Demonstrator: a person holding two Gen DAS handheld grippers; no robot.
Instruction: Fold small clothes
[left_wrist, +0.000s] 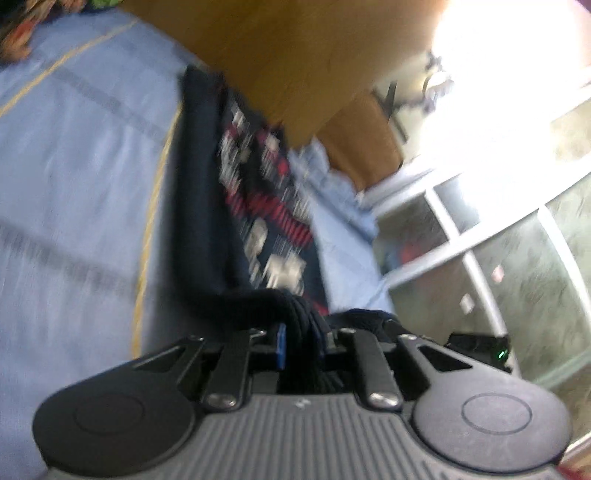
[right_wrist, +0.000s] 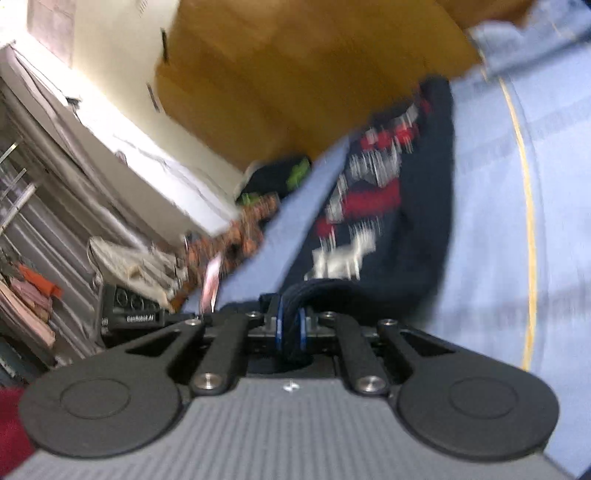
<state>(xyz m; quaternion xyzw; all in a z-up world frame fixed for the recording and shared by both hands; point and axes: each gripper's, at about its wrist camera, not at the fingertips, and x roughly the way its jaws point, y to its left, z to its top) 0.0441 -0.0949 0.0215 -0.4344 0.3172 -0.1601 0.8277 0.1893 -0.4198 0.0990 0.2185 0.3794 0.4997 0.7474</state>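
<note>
A small dark navy garment (left_wrist: 221, 206) with a red and white print lies stretched over a light blue bedsheet (left_wrist: 74, 184). My left gripper (left_wrist: 299, 343) is shut on a bunched edge of the garment at its near end. In the right wrist view the same garment (right_wrist: 388, 206) runs away from me, and my right gripper (right_wrist: 290, 328) is shut on another bunched edge of it. Both views are blurred by motion.
A wooden headboard (left_wrist: 288, 55) stands behind the bed, also in the right wrist view (right_wrist: 277, 74). A glass-paned white frame (left_wrist: 480, 229) is at the right. Patterned clothes (right_wrist: 240, 236) lie at the bed's far edge, with a rack of clothes (right_wrist: 33, 295) at the left.
</note>
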